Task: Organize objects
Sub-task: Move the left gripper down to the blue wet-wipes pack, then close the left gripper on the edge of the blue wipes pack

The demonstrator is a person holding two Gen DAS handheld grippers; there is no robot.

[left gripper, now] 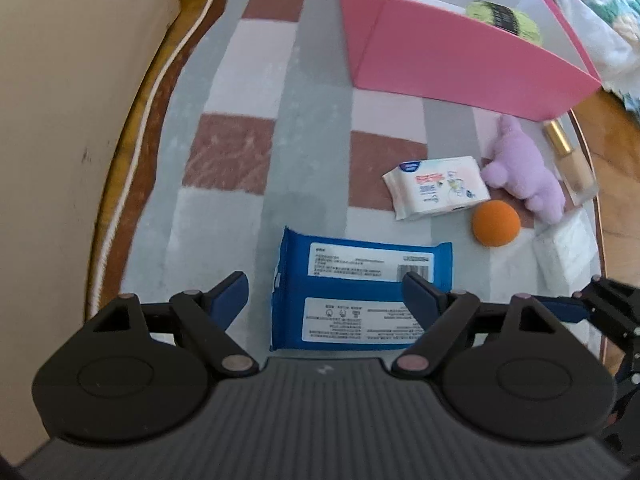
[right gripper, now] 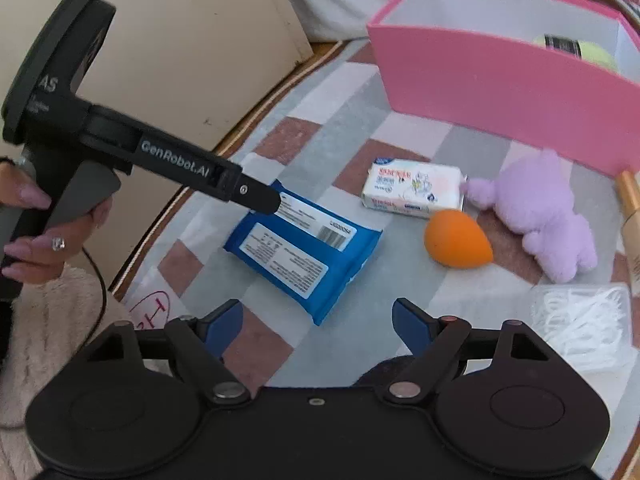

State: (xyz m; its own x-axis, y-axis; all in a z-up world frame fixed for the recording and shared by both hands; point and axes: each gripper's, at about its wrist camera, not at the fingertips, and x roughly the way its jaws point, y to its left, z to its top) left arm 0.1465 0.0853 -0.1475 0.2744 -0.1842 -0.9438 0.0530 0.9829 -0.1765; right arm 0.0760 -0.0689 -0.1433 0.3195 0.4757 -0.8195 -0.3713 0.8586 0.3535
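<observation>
My left gripper [left gripper: 325,286] is open and straddles a blue wipes pack [left gripper: 352,292] lying flat on the checked cloth; it also shows in the right wrist view [right gripper: 304,248], with the left gripper's tip [right gripper: 260,196] at its far end. My right gripper [right gripper: 318,312] is open and empty, just short of the pack's near corner. A white tissue pack [right gripper: 412,188], an orange sponge egg [right gripper: 456,244] and a purple plush [right gripper: 548,216] lie to the right. The pink box [right gripper: 496,92] holds a green yarn ball [right gripper: 576,50].
A gold-capped bottle [left gripper: 568,160] and a clear bag of white items [right gripper: 580,324] lie at the right edge of the round table [left gripper: 132,128]. A beige wall panel [left gripper: 68,120] stands on the left. A fluffy cream fabric [right gripper: 52,340] lies at the lower left.
</observation>
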